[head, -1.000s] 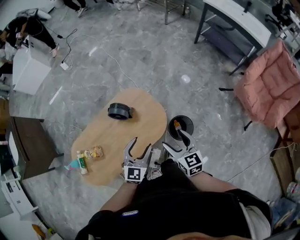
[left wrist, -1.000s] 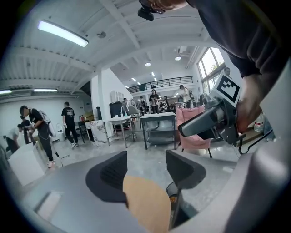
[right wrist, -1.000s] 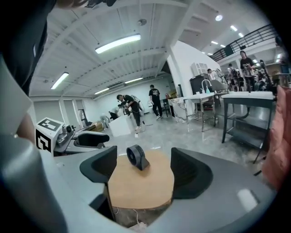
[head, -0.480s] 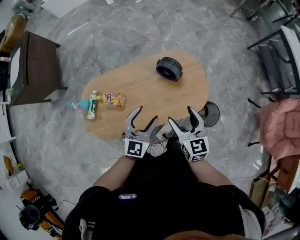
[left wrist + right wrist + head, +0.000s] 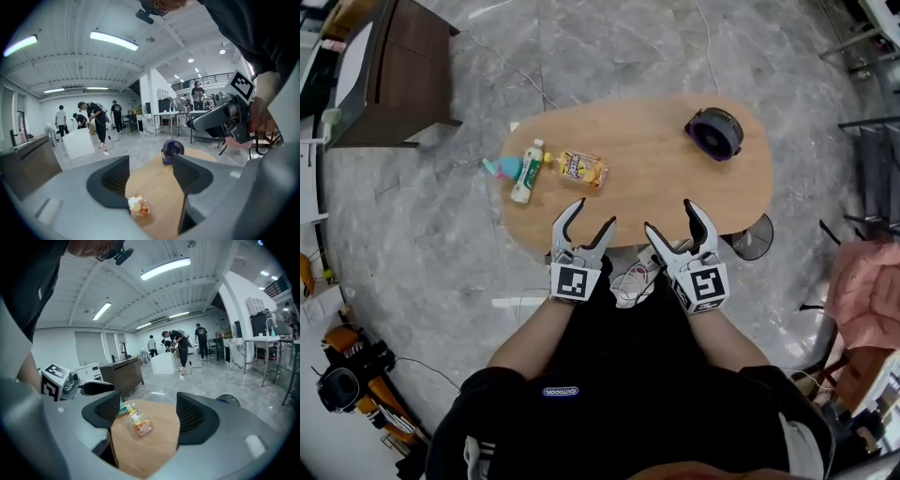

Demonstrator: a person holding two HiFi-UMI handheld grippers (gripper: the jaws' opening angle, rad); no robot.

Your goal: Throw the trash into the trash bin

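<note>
Labels on snack packet (image 5: 579, 168) and bottle (image 5: 526, 171), far left on the tabletop (image 5: 656, 178), are unreadable; my left hand-held gripper (image 5: 591, 216) and right hand-held gripper (image 5: 669, 217) both gape empty.

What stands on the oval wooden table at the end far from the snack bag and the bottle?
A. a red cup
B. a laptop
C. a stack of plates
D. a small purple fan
D: a small purple fan stands alone at the right end of the table in the head view, while the snack bag and the bottle lie near its left end.
</note>
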